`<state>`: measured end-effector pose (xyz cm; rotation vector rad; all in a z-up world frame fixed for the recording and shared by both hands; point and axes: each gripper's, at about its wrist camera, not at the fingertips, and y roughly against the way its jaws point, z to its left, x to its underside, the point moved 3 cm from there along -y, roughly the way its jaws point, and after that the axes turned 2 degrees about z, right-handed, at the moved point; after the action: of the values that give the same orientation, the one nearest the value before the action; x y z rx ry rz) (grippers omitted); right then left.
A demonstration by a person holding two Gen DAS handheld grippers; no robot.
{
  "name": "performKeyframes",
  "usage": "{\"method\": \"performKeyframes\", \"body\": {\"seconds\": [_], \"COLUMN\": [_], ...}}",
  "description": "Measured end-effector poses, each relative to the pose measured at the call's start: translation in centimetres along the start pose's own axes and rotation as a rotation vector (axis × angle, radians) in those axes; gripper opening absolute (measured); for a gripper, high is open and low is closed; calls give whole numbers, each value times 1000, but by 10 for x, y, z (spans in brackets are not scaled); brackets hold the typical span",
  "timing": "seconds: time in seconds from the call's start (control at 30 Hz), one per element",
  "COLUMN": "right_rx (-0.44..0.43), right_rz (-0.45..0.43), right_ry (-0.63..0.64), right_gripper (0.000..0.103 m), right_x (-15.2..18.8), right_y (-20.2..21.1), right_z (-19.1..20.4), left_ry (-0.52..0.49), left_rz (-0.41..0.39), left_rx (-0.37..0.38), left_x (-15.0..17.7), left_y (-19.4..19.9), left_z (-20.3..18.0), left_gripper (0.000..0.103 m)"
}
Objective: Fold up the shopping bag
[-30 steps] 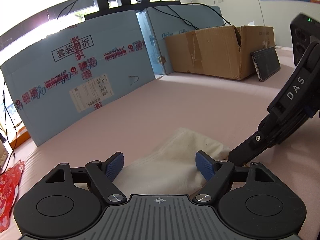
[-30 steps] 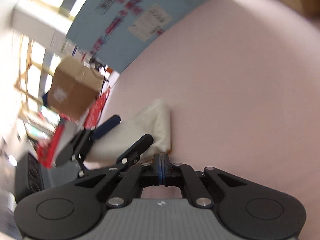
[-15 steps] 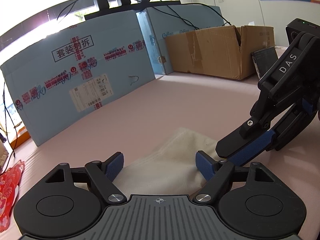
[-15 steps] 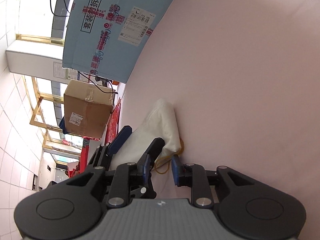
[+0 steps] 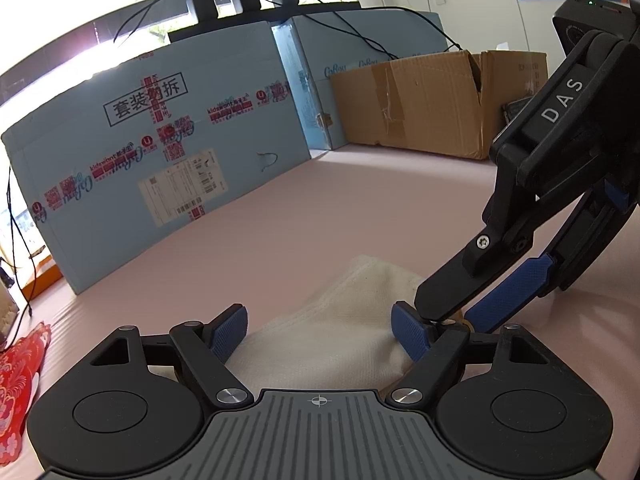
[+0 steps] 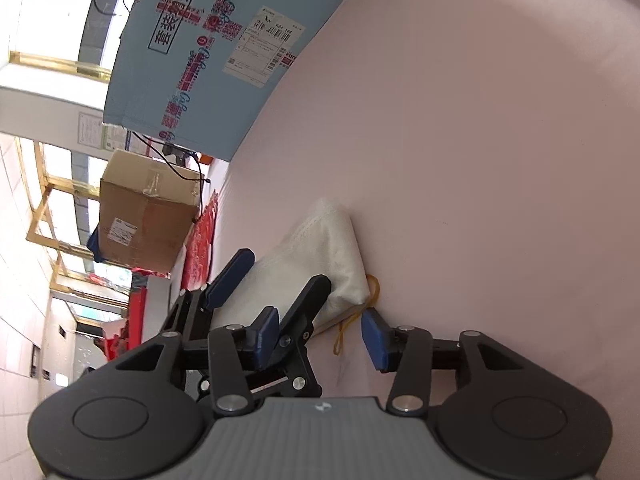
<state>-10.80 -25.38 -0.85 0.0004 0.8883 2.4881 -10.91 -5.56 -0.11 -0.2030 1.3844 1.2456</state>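
1. Nearest us, between the spread blue pads of the left tool [image 5: 318,330], lies the bag [image 5: 344,320], already folded down to a small cream bundle flat on the pink counter [image 5: 320,208]. That tool stands released: its pads flank the bag without pressing it.

2. Just beside it, at the bag's right end, the right tool [image 6: 318,334] is opening its jaws. Nothing sits between them but a loose yellow cord [image 6: 352,324] and bare counter, so we judge it has let go of the fold.

3. On progress, we reckon the folding is almost done. The bag is compact, several layers thick, its edges roughly lined up. What is left seems small: tucking in the cord that trails from the near corner, perhaps pressing the bundle flatter.

4. The bag looks like soft non-woven fabric with a fine embossed grain and a stitched seam along one edge. It puffs slightly and may spring open unless it is pressed flat.

5. The counter is smooth, matte and bare beyond the bag.

6. Farther off, to the left, a red patterned cloth [image 5: 18,380] lies at the counter's edge.

7. Farthest back stand a large blue carton [image 5: 160,152] with printed tape and a label, and an open brown box [image 5: 432,100], both stiff cardboard.
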Motion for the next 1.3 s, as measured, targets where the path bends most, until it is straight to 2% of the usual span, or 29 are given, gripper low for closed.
{"method": "performKeyframes", "body": {"seconds": [0.13,0.23,0.33,0.47,0.53,0.63,0.73,0.83,0.93,1.03,1.07,1.13,1.23,1.3], "right_rx": [16,65,58,97,80,1,-166,-324,-395,-412,-398,-366,-330,-312], "right_rz": [-14,-31,-36,-65,-81,-121,-102,-102,-116,-117,-113,-105,-103,-107], "right_ry": [-43,-74,-86,-32,-17,-50,-235,-346,-373,-380,-373,-359,-318,-298], "right_gripper": [42,0,0,1,0,0,0,0,0,0,4,5,16,17], "right_x": [5,6,8,14,15,15,13,12,11,13,13,13,12,12], "right_y": [3,3,3,-1,1,10,8,4,2,-1,-2,-4,-2,-1], "right_z": [-2,-12,-20,-10,-10,-22,-52,-66,-70,-68,-66,-62,-55,-52], "left_ry": [-3,2,13,7,8,10,9,9,12,14,12,11,13,12], "left_rz": [0,0,5,3,4,5,5,7,11,13,13,13,13,12], "left_rx": [-1,3,11,5,6,5,3,-1,-2,-2,-2,0,3,4], "left_x": [0,0,-1,-1,-1,-1,-1,-1,-1,-1,-1,-1,-1,-1], "left_y": [0,0,-1,-1,-1,-1,-1,-1,-1,-1,-1,-1,-2,-2], "left_z": [-1,0,2,0,0,-1,-1,0,1,1,0,0,0,0], "left_gripper": [81,81,81,81,81,81,81,81,81,81,81,81,81,81]}}
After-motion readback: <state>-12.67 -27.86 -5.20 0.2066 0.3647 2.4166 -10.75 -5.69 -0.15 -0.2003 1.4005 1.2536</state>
